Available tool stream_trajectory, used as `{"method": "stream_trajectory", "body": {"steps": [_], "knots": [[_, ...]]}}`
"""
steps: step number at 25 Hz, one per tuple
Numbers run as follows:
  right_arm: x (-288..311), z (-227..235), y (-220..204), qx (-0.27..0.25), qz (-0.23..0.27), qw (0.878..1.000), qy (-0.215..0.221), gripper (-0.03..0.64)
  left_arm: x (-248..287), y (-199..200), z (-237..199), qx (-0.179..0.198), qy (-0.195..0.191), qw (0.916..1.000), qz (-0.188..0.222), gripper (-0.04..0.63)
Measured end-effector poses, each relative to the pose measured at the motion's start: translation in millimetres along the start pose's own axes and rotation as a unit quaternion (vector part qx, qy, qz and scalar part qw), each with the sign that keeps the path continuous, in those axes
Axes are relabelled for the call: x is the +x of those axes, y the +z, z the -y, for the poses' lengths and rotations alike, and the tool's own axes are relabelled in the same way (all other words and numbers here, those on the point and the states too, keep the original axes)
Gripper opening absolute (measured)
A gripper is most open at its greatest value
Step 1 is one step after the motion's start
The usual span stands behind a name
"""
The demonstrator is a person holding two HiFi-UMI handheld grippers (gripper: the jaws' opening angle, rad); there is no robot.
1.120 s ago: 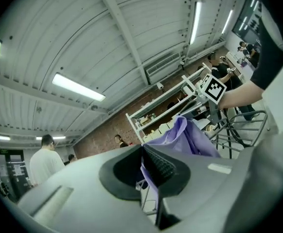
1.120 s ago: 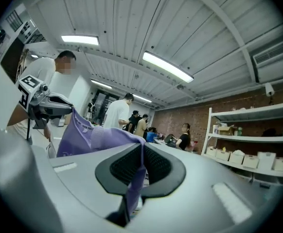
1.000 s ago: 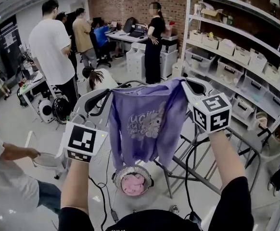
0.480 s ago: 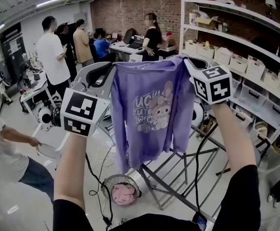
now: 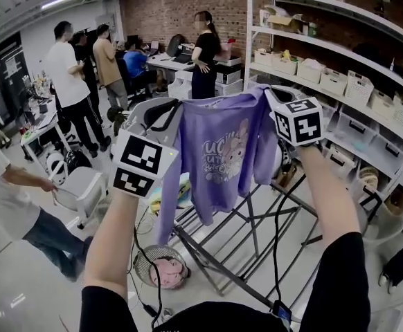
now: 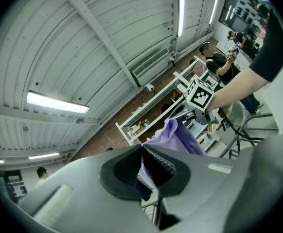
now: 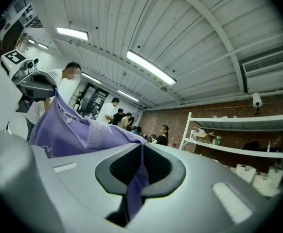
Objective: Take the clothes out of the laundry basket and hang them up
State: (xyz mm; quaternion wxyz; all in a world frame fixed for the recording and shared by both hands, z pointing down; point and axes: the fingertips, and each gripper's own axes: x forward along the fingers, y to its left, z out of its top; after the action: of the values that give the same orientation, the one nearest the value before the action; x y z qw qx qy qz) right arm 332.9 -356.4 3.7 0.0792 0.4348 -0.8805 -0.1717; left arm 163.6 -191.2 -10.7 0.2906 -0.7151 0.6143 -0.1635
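A purple sweatshirt (image 5: 222,151) with a cartoon print hangs spread between my two grippers at chest height. My left gripper (image 5: 172,111) is shut on its left shoulder, with purple cloth (image 6: 178,135) pinched in the jaws (image 6: 142,166). My right gripper (image 5: 269,94) is shut on the other shoulder, where the fabric (image 7: 68,130) runs into the closed jaws (image 7: 141,171). The round laundry basket (image 5: 145,260) stands on the floor below, holding a pink garment (image 5: 167,272). A metal drying rack (image 5: 257,216) stands under and behind the sweatshirt.
Several people stand at desks at the back left, and one person (image 5: 7,199) is close on the left beside a white chair (image 5: 80,189). White shelving (image 5: 340,81) with bins lines the right wall. Cables (image 5: 142,289) trail over the floor by the basket.
Both grippers have carried the sweatshirt up and away from the basket, over the drying rack. The basket now lies lower left in the head view. Both grips are unchanged.
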Motion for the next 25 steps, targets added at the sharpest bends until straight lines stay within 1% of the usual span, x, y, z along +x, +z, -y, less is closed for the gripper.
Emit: {"method": "stream_trajectory", "body": {"steps": [3, 6, 9, 14, 20, 25], "knots": [[-2, 6, -37, 0.008, -0.023, 1.0, 0.005, 0.02, 8, -18, 34, -0.011, -0.021, 0.9995, -0.019, 0.015], [-6, 9, -70, 0.023, -0.043, 0.999, 0.014, 0.02, 11, -28, 65, -0.024, -0.043, 0.9984, -0.029, 0.015], [-14, 9, -97, 0.038, -0.056, 0.998, 0.021, 0.02, 5, -31, 94, -0.033, -0.065, 0.9969, -0.029, 0.015], [-28, 16, -145, 0.051, -0.074, 0.995, 0.037, 0.02, 1, -22, 151, -0.043, -0.101, 0.9938, -0.017, 0.015], [-45, 0, -212, 0.067, -0.11, 0.989, 0.079, 0.02, -17, -35, 226, -0.047, -0.153, 0.9864, -0.036, 0.015], [-68, -9, -253, 0.082, -0.125, 0.982, 0.112, 0.02, -42, -33, 291, -0.072, -0.211, 0.9742, -0.037, 0.011]]}}
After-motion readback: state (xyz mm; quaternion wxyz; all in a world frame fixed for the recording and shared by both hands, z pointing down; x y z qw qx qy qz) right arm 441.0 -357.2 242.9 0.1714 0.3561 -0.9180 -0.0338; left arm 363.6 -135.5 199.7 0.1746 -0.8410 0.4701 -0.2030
